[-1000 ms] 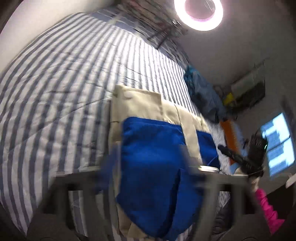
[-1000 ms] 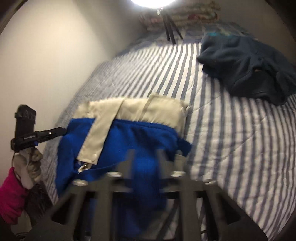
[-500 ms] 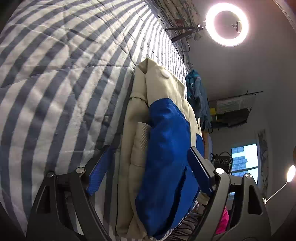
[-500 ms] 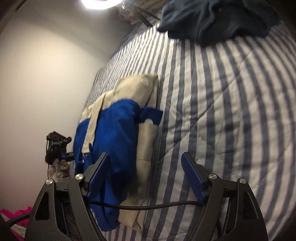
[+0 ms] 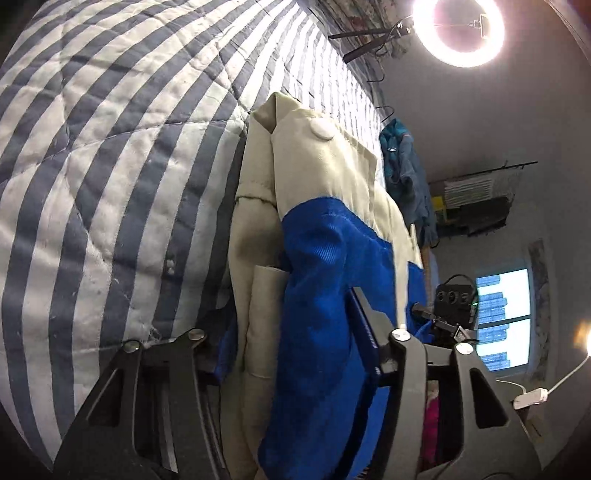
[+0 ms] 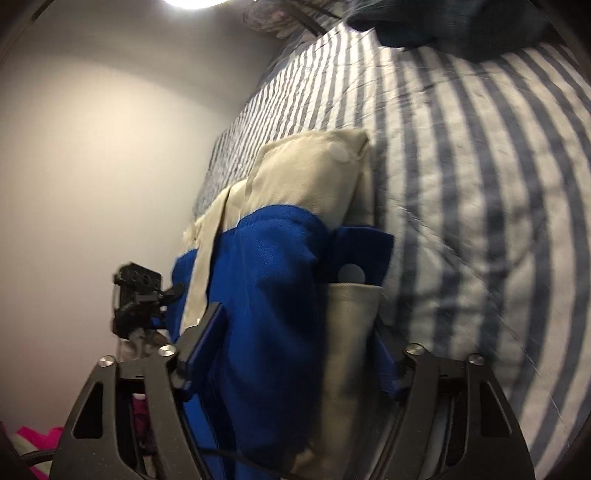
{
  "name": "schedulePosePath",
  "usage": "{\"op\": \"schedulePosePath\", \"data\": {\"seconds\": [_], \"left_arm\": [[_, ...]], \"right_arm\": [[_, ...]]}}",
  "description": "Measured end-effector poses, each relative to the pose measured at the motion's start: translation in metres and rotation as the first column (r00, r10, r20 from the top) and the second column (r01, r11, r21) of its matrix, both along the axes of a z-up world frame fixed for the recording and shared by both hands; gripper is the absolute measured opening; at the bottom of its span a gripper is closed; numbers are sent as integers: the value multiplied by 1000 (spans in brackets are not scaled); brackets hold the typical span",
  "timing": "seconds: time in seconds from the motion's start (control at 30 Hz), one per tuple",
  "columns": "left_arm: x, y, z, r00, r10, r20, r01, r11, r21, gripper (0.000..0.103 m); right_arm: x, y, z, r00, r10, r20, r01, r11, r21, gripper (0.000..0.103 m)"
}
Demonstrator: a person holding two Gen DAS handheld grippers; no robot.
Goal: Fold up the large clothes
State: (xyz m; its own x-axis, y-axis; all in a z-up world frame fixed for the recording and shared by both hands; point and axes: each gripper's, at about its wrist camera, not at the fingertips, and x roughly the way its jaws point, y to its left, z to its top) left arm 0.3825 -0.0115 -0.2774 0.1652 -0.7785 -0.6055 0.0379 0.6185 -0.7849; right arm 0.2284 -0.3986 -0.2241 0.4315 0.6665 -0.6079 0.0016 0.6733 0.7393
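A folded blue and beige jacket [image 5: 321, 258] lies on the striped quilt [image 5: 92, 166] near the bed's edge. My left gripper [image 5: 291, 317] straddles one end of the bundle. Its jaws are closing, with the thick fabric filling the gap and both pads against it. In the right wrist view the same jacket [image 6: 280, 280] bulges between the fingers of my right gripper [image 6: 299, 325]. Those jaws are closing too, one pad on blue cloth and the other on the beige layer. The two grippers face each other across the jacket.
A dark teal garment [image 5: 402, 177] lies further along the bed, also seen at the top as the dark garment [image 6: 443, 29]. A ring light [image 5: 458, 29] shines by the far end. A bright window [image 5: 502, 317] and a white wall [image 6: 92, 166] flank the bed. Pink cloth [image 6: 33, 443] shows low down.
Both grippers have come down from above the jacket and rolled onto its two ends. Their jaws have narrowed from wide open until the fabric fills them.
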Motion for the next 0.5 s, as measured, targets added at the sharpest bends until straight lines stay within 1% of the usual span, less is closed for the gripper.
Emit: {"op": "schedulePosePath", "data": {"seconds": [0.03, 0.1, 0.2, 0.33, 0.37, 0.43, 0.5], "left_arm": [[-1, -2, 2, 1000, 0, 9, 0, 1000, 15, 49], [-6, -5, 10, 999, -2, 41, -1, 999, 52, 46], [-15, -10, 22, 996, -7, 92, -3, 994, 110, 41], [-24, -22, 44, 986, -27, 162, -1, 985, 173, 35], [-29, -25, 52, 981, -39, 188, 2, 981, 194, 35], [-34, -30, 62, 974, -51, 219, 4, 977, 212, 34], [-41, -35, 74, 968, -59, 246, 4, 976, 219, 33]], "right_arm": [[1, 3, 1, 1000, -1, -4, 1, 1000, -17, 59], [-1, 10, 10, 1000, 6, 6, -5, 997, -73, 47], [-7, 24, 26, 999, 18, 36, -12, 985, -171, 38], [-11, 51, 51, 996, 52, 71, -26, 945, -327, 31], [-14, 60, 59, 994, 68, 85, -32, 927, -373, 30], [-16, 71, 66, 992, 81, 100, -32, 909, -417, 29], [-22, 77, 76, 990, 84, 116, -25, 898, -439, 28]]}}
